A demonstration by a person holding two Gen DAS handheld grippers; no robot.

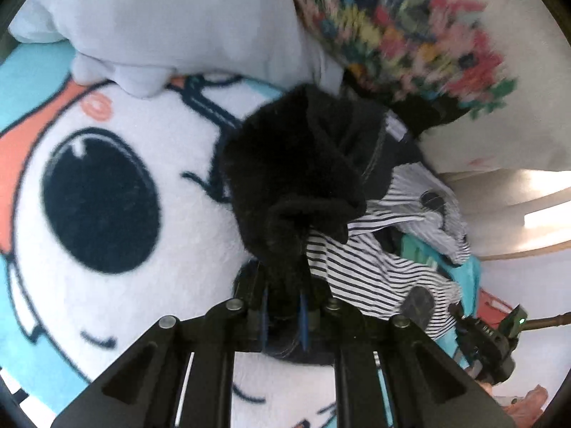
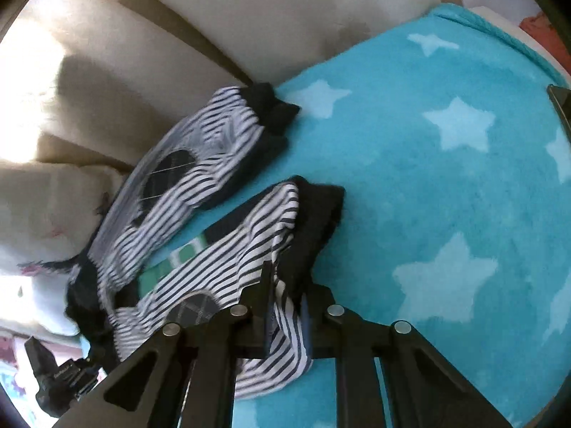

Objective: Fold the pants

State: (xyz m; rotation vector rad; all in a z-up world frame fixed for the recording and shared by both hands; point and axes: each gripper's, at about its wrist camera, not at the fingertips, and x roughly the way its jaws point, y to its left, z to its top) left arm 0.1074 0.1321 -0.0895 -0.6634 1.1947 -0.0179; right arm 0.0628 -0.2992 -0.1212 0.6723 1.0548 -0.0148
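Striped pants beside a seemingly floral pillow.

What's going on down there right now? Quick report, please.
Left gripper shut on pants' black waist end. Right gripper shut on striped leg. Pants crumpled on blanket, not yet folded. Nothing in the way.

A fleece blanket is covering the surface, turquoise with pale stars in the right wrist view, showing a big cartoon eye in the left wrist view. The striped pants with black cuffs are lying on it toward 9 o'clock. A white pillow is resting at 12 o'clock, a floral cushion at 1 o'clock.
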